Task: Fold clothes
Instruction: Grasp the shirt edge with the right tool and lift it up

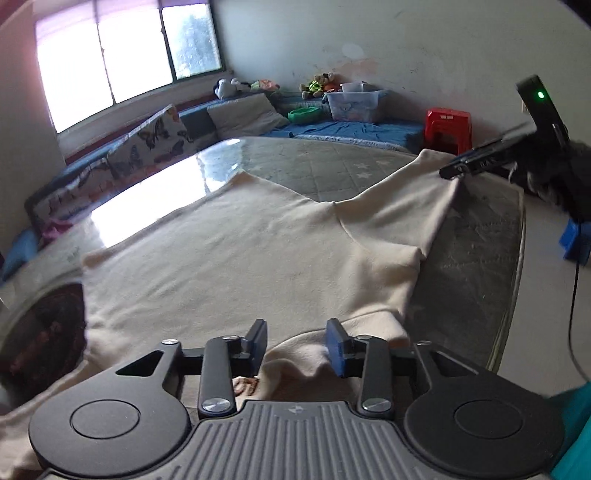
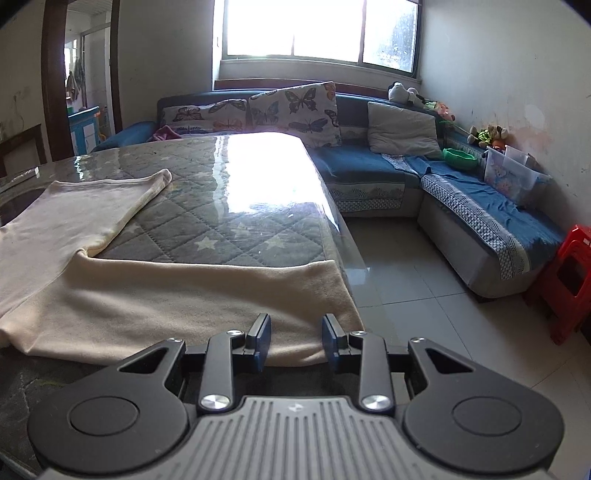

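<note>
Quilted surface [image 2: 221, 229] is draped with a cream garment [image 1: 229, 251], soft and limp. Both the left tool [image 1: 295, 345] and the right tool [image 2: 295, 341] are parted narrowly over hems, nothing pinched; edges are best gripped.

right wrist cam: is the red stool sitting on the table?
No, the red stool stands on the tiled floor beside the blue sofa, well off the table.

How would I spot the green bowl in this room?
Find the blue sofa that runs along the walls under the window. Near its corner, the green bowl sits on the seat between a grey cushion and a clear bin, the only bright green thing there.
</note>
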Demonstrator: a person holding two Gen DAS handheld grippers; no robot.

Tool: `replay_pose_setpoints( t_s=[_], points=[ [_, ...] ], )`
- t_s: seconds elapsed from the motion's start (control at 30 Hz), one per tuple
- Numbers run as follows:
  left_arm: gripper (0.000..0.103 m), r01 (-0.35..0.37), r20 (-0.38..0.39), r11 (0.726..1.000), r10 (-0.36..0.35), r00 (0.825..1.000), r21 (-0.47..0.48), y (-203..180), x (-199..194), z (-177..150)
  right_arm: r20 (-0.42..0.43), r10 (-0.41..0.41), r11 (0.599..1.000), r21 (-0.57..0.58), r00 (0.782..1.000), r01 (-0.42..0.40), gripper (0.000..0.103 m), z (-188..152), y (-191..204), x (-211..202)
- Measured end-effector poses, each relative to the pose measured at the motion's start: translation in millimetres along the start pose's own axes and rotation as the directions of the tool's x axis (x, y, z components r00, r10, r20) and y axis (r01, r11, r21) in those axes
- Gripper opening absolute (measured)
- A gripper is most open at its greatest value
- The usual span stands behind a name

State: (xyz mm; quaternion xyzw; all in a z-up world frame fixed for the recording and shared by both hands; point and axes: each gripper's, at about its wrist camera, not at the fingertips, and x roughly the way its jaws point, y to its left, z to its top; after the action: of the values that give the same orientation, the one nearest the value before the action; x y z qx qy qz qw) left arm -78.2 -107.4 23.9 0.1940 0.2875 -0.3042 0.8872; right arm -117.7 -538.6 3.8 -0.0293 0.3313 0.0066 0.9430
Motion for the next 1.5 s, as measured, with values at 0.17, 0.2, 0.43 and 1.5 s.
replay_pose_setpoints(
  t_s=[0.17,0.2,0.43,1.5],
  points=[
    [0.04,0.017,0.059,0.999,-0.015,0.998,-0.033,0.7,-3.9,22.2,0.022,-0.016,0.999,0.032,1.0,0.015,0.031,-1.0,-1.9,-4.6],
    [0.04,0.025,0.072,0.999,-0.022,0.997,-0.037,-1.7,-2.3,27.1,0.031,-0.02,0.999,0.047,0.999,0.019,0.031,-1.1,-3.9,-8.0],
    [0.032,0.078,0.083,0.996,-0.075,0.994,-0.033,-25.9,25.4,42.5,0.031,-0.063,0.987,0.153,0.997,0.058,0.032,-8.5,-23.2,-24.0],
    [0.038,0.179,0.143,0.976,-0.161,0.976,-0.12,-16.8,13.2,27.2,0.269,0.141,0.99,-0.067,0.953,-0.128,0.006,106.2,55.3,-83.0]
  ],
)
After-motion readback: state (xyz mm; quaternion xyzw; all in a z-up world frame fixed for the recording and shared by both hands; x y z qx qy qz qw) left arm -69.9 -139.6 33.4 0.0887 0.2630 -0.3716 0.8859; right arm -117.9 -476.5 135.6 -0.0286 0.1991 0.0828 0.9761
